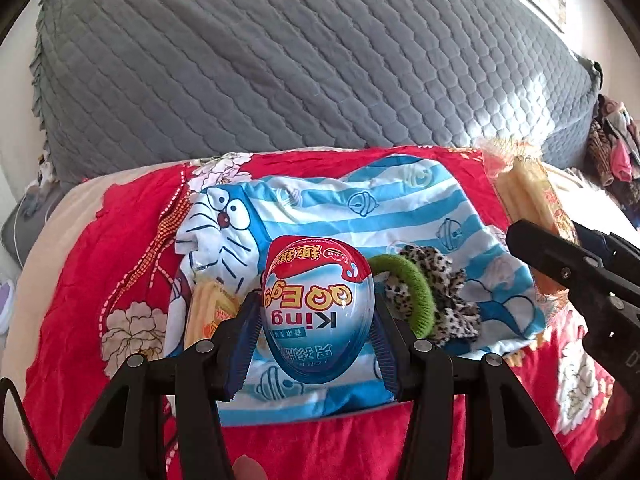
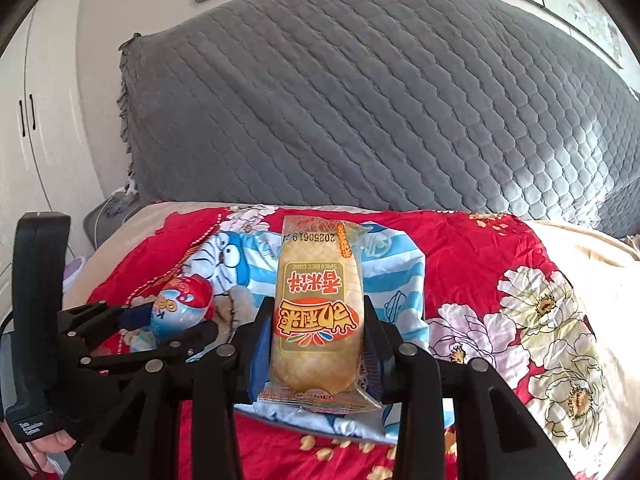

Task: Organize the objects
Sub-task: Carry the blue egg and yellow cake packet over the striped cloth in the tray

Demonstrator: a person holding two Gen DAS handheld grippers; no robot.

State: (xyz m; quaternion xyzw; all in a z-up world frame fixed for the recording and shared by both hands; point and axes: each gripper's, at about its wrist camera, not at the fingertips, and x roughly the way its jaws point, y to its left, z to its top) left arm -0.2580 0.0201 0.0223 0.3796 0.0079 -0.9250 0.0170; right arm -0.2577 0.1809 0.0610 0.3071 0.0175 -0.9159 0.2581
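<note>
My left gripper sits low in the centre of its own view, jaws partly open and clamped on a glossy egg-shaped toy capsule in red, white and blue plastic, its blue ribbed pads pressing both flanks. The capsule hangs over a blue-and-white striped cartoon-cat cloth spread on a red floral quilt. Just right of the capsule, a green fabric hair ring lies on that cloth, touching a leopard-print scrunchie. At the capsule's lower left, a yellow-orange wrapped snack peeks out.

My right gripper holds a clear-wrapped golden rice cake packet with orange lettering upright in the middle of its frame, jaws narrowly parted and gripping the packet's sides. The same packet appears at the right edge of the left view, above the cloth's far corner. A grey quilted headboard cover fills the upper half of both views. At lower left of the right view, part of a hand shows beneath the left tool's handle.
</note>
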